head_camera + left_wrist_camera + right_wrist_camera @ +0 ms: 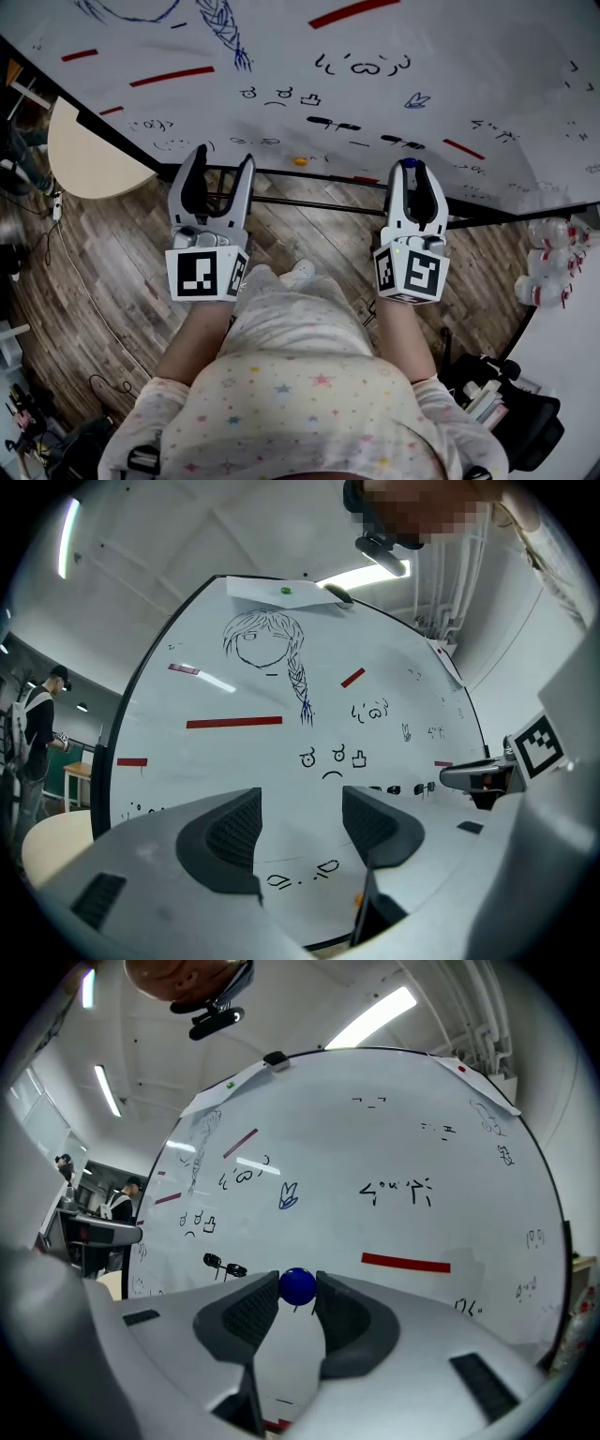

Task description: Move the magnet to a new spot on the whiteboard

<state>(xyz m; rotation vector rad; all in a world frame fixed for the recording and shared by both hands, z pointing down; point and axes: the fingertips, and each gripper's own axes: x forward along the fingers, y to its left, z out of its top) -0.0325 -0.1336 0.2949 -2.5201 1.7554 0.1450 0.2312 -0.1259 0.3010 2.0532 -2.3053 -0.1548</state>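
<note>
Though small, magnet (298, 1285) in right gripper (298, 1292).

This looks like a shared office or lab room. A big whiteboard (281, 56) covered in marker doodles and red strips fills the head view at 12 o'clock. It stands over a wood-plank floor (103, 309). A round pale worktop (89, 155) sits at 10 o'clock, with loose cables (56, 244) trailing at 9 o'clock. Overhead run long strip lights (370, 1014). A person (33, 733) with a backpack stands at 9 o'clock in the left gripper view.
</note>
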